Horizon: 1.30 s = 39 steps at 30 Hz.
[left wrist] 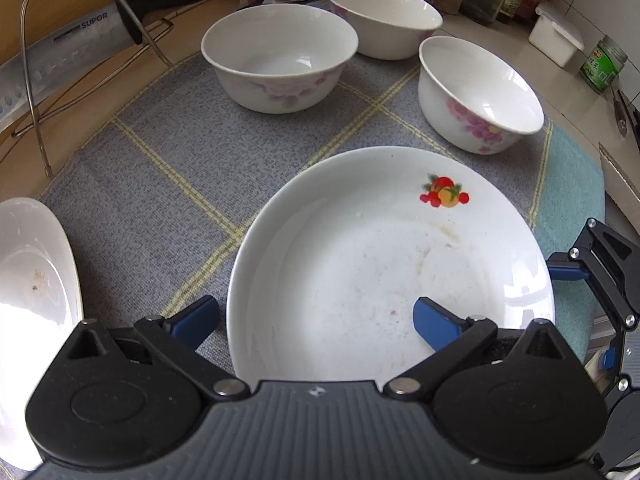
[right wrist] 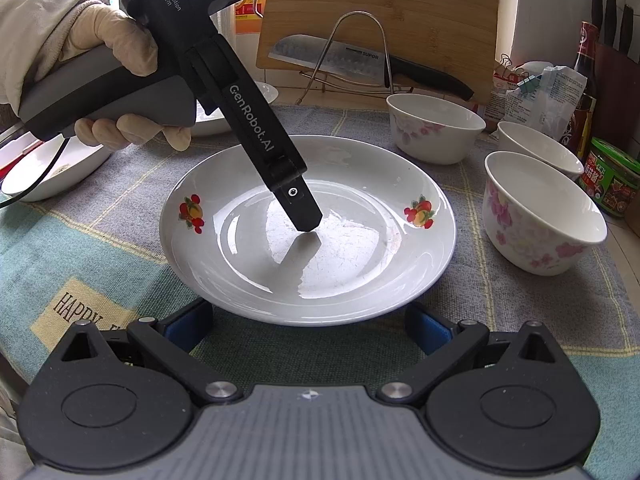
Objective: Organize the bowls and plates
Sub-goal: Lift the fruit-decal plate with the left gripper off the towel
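A white plate (left wrist: 380,264) (right wrist: 308,232) with fruit decals lies on the checked cloth. My left gripper (left wrist: 316,322) is open above it: one blue pad (left wrist: 436,324) hovers over the plate's inside, the other sits outside the rim over the cloth. From the right wrist view, a gloved hand (right wrist: 112,72) points that gripper steeply down, fingertip (right wrist: 306,218) just above the plate's middle. My right gripper (right wrist: 312,328) stands open and empty at the plate's near rim. Three floral white bowls (left wrist: 280,56) (left wrist: 384,16) (left wrist: 480,92) stand beyond the plate. Another white plate (left wrist: 32,280) (right wrist: 52,172) lies to the left.
A cleaver (right wrist: 332,56) rests on a wire rack (left wrist: 28,92) against a wooden cutting board (right wrist: 400,20) at the back. Jars (right wrist: 612,176), bottles (right wrist: 584,80) and packets (right wrist: 548,92) crowd the far right. The right gripper's body (left wrist: 600,280) shows beside the plate.
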Tool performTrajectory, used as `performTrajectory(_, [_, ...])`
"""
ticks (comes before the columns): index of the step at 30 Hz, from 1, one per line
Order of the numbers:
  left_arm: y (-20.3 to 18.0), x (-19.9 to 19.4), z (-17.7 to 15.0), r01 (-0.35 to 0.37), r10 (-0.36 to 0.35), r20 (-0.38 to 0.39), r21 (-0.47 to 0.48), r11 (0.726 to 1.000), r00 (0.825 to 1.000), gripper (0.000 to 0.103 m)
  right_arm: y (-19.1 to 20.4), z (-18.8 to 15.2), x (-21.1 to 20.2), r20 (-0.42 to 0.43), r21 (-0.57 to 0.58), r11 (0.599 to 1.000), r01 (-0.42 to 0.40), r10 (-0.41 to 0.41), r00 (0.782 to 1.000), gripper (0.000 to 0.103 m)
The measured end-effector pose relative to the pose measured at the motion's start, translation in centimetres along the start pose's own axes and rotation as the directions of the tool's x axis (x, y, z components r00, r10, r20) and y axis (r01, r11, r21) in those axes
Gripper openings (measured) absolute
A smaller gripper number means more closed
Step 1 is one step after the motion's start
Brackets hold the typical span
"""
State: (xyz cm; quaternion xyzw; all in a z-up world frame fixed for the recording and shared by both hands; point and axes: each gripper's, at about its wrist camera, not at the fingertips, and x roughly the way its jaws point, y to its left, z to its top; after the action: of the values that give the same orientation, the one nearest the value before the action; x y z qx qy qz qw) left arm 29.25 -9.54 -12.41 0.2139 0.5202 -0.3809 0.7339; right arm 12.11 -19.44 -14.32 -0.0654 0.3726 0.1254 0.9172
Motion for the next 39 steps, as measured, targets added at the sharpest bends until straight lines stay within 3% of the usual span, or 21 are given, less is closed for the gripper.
performTrajectory(10, [0.9,0.0,1.6,0.145,-0.145,-0.06,-0.007,0.989,0.988,0.102,-0.3,-0.2,-0.1,0.015,-0.024,0.999,-0.024,0.024,1.0,0.103])
performTrajectory(25, [4.1,0.0,3.3,0.32,-0.322,-0.121,-0.033,0.947,0.939,0.099,-0.5,0.0,-0.1,0.023,-0.078,0.997,-0.01,0.012,1.0,0.103])
performTrajectory(29, [4.2,0.1,3.6,0.342,-0.343,-0.132,-0.027,0.939,0.93,0.096,-0.6,0.2,0.0,0.026,-0.087,0.996,0.0,0.002,1.0,0.103])
performTrajectory(39, [3.5,0.5,3.9,0.327,-0.325,-0.149,-0.011,0.945,0.934,0.089,-0.5,0.3,0.1,0.025,-0.085,0.996,-0.012,0.015,1.0,0.103])
